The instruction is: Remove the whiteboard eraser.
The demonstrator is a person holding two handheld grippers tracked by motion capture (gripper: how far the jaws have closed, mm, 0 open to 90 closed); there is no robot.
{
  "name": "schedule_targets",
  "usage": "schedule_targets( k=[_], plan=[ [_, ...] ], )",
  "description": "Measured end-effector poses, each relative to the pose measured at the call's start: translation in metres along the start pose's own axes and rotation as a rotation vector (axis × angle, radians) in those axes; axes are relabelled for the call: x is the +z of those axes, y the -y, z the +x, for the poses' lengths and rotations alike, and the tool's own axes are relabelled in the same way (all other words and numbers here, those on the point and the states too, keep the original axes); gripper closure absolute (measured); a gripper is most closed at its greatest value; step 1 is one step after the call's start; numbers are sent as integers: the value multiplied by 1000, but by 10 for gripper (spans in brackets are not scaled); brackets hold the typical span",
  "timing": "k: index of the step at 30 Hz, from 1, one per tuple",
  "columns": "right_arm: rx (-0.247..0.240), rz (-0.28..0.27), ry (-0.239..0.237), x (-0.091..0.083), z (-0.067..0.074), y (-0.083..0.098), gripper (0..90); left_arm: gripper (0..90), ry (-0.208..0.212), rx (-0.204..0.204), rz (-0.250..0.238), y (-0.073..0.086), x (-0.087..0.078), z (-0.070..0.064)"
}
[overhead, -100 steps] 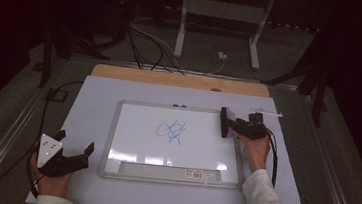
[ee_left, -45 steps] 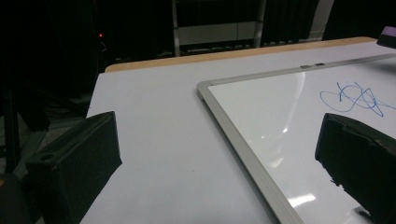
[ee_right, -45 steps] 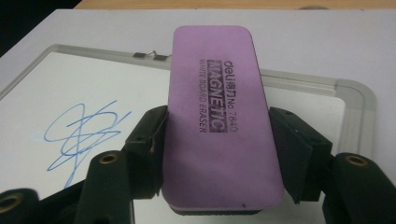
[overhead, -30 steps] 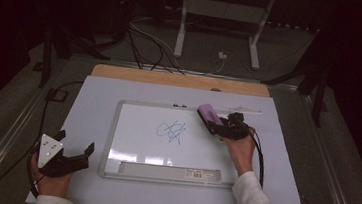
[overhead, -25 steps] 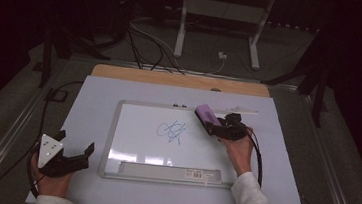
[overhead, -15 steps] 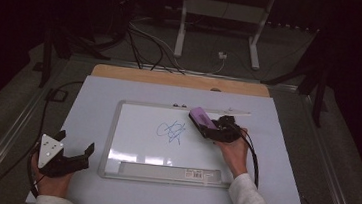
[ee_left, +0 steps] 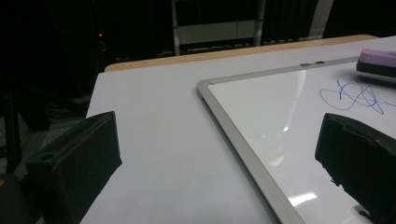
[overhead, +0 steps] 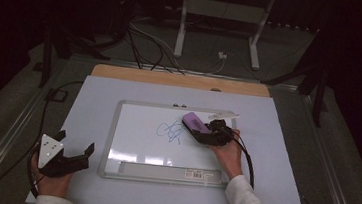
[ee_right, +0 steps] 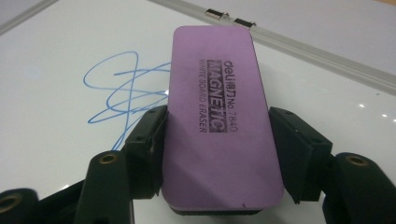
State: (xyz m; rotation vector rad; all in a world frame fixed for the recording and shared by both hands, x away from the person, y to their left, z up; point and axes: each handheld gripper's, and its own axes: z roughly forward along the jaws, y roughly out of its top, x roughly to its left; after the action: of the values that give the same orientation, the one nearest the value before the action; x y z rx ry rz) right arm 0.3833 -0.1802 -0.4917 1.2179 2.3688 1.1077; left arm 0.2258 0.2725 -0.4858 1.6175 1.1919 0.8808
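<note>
A whiteboard (overhead: 130, 142) lies on the white table, with a blue scribble (overhead: 170, 130) near its middle. My right gripper (overhead: 205, 133) is shut on a purple whiteboard eraser (overhead: 196, 122), held just right of the scribble. In the right gripper view the eraser (ee_right: 217, 112) sits between both pads, with the scribble (ee_right: 123, 91) to its left. My left gripper (overhead: 74, 156) rests open at the table's near left corner, off the board. In the left gripper view its jaws stand wide apart, framing the whiteboard's corner (ee_left: 205, 86), with the scribble (ee_left: 355, 95) and eraser (ee_left: 378, 63) at the far right.
A marker (overhead: 224, 115) lies by the board's top right edge. The white table cover (overhead: 94, 98) has a wooden strip (overhead: 171, 79) along the far edge. Cables and a metal stand (overhead: 216, 25) sit on the floor beyond.
My right gripper has carried the eraser leftward across the board, from the right edge to just beside the scribble. The left gripper has stayed where it was.
</note>
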Motion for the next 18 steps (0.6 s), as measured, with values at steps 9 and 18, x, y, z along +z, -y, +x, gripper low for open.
schedule_targets(
  k=[9, 18],
  plan=[
    [-37, 38, 0, 10, 7, 5, 402, 8, -1, -3, 0, 0, 0, 0],
    [15, 26, -19, 9, 5, 2, 155, 9, -1, -3, 1, 0, 0, 0]
  ],
)
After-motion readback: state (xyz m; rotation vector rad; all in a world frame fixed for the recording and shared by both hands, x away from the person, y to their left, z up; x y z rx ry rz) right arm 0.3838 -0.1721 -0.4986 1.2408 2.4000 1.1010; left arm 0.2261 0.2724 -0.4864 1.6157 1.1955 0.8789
